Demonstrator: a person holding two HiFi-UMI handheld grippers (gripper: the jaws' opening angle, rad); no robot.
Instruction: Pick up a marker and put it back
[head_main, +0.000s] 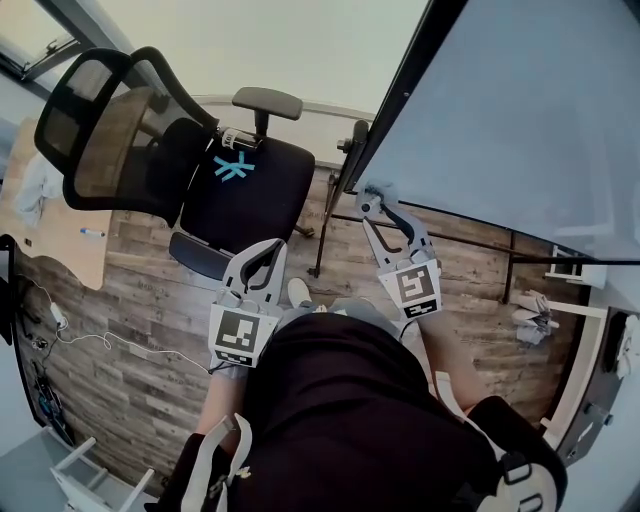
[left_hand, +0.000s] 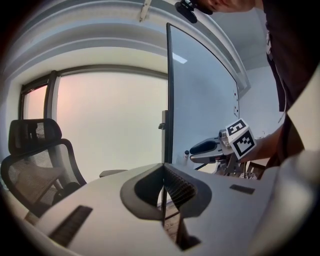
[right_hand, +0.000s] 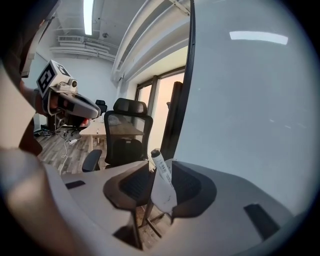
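Nearest in the right gripper view, the right gripper (right_hand: 160, 172) has its jaws spread as wide as they go. The white cylindrical marker with a printed label and dark cap (right_hand: 159, 162) stands between them, tilted a little to the left. The pads do not appear to clamp it. Its lower end runs into a white shape (a holder or clip, I cannot tell which) at the edge of the large pale whiteboard with a dark frame (right_hand: 250, 100).

The left gripper (left_hand: 164, 175) has its jaws closed together on nothing and is held apart from the work, low by the person's body.

Farther off stands a black mesh-backed office chair (right_hand: 127, 130) on the wood-plank floor.

This looks like the put-back step, with the marker seated at the board and let go. The next move calls for drawing the right gripper straight back along its jaws, so that neither pad brushes the marker and tips it out.
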